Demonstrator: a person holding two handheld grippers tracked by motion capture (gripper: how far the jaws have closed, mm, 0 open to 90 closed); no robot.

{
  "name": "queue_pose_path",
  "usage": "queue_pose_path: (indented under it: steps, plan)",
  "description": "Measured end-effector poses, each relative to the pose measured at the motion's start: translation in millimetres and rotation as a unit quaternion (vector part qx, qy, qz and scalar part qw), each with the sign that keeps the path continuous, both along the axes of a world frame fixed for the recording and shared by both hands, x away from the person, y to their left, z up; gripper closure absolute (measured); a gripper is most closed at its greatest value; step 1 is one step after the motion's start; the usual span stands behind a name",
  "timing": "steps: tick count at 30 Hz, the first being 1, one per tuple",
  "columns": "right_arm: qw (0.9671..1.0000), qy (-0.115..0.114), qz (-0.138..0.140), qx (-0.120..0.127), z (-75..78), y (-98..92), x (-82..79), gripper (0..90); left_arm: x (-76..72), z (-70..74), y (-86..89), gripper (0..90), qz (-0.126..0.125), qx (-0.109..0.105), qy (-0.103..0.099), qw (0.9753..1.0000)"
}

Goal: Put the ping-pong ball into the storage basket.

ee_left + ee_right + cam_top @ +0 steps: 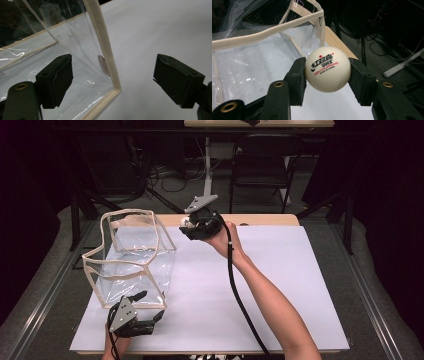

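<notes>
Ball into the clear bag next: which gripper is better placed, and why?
Right. The right gripper already clamps the ball beside the bag rim; the left gripper is open, straddling the bag's lower corner.

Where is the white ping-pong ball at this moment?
The white ping-pong ball is clamped between the jaws of the right gripper, held above the far edge of the table, just right of the clear bag.
</notes>
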State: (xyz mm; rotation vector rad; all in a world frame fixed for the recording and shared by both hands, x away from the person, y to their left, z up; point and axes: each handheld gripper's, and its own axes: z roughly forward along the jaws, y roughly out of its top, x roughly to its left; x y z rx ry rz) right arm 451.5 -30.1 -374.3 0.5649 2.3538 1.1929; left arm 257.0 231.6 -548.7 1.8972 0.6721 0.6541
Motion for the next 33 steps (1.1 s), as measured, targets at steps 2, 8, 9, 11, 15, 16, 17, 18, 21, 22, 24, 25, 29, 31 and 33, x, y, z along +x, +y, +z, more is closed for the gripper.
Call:
queue_pose_path:
  steps: [2,8,9,11,15,16,17,18,21,22,24,25,29,31,33]
  plan:
    - [1.0000,0.000,0.001,0.000,0.8,0.8,0.1,51.0,0.0,0.1,0.2,16.1,0.001,0.000,0.000,1.0000]
    - [1.0000,-0.002,0.002,0.001,2.3,3.8,-0.2,51.0,0.0,0.1,0.2,16.1,0.000,0.000,0.000,1.0000]
    - [1.0000,-0.001,0.003,-0.001,2.8,4.2,-0.2,51.0,-0.2,0.2,0.3,16.1,0.001,0.001,0.000,1.0000]
    - [1.0000,-0.002,0.004,0.000,3.2,5.5,-0.3,51.0,-0.2,0.3,0.4,16.1,0.001,0.000,-0.001,1.0000]
    - [1.0000,-0.002,0.006,-0.001,4.7,7.9,-0.7,51.0,-0.1,0.2,0.3,16.1,0.001,0.000,0.000,1.0000]
    - [1.0000,-0.002,0.006,-0.001,5.1,8.7,-0.8,51.0,-0.2,0.2,0.3,16.1,0.000,0.001,0.000,1.0000]
    - [1.0000,-0.003,0.007,0.000,5.5,9.3,-1.0,51.0,-0.2,0.2,0.3,16.1,0.000,0.000,0.000,1.0000]
    - [1.0000,-0.003,0.007,-0.001,6.0,9.9,-1.1,51.0,-0.2,0.2,0.3,16.1,0.001,0.000,0.000,1.0000]
    - [1.0000,-0.003,0.009,-0.001,7.1,11.7,-1.5,51.0,-0.3,0.2,0.4,16.1,0.002,0.000,0.000,1.0000]
    - [0.9999,-0.003,0.010,-0.001,7.5,12.4,-1.6,51.0,-0.3,0.3,0.4,16.1,0.001,0.000,-0.001,1.0000]
    - [0.9999,-0.005,0.011,-0.001,8.1,13.8,-2.0,51.0,-0.4,0.3,0.4,16.1,0.001,0.000,-0.001,1.0000]
    - [0.9999,-0.006,0.012,0.000,8.4,14.4,-2.1,51.0,-0.3,0.3,0.4,16.1,0.001,0.000,-0.001,1.0000]
    - [0.9999,-0.005,0.014,-0.002,9.5,16.9,-2.5,51.0,-0.2,0.3,0.4,16.1,0.000,0.000,-0.001,1.0000]
    - [0.9999,-0.006,0.015,-0.001,10.0,18.7,-3.3,51.0,-0.3,0.4,0.4,16.1,0.000,0.001,-0.001,1.0000]
    - [0.9998,-0.007,0.017,-0.002,10.8,20.2,-3.9,51.0,-0.3,0.3,0.3,16.1,0.001,0.000,-0.001,1.0000]
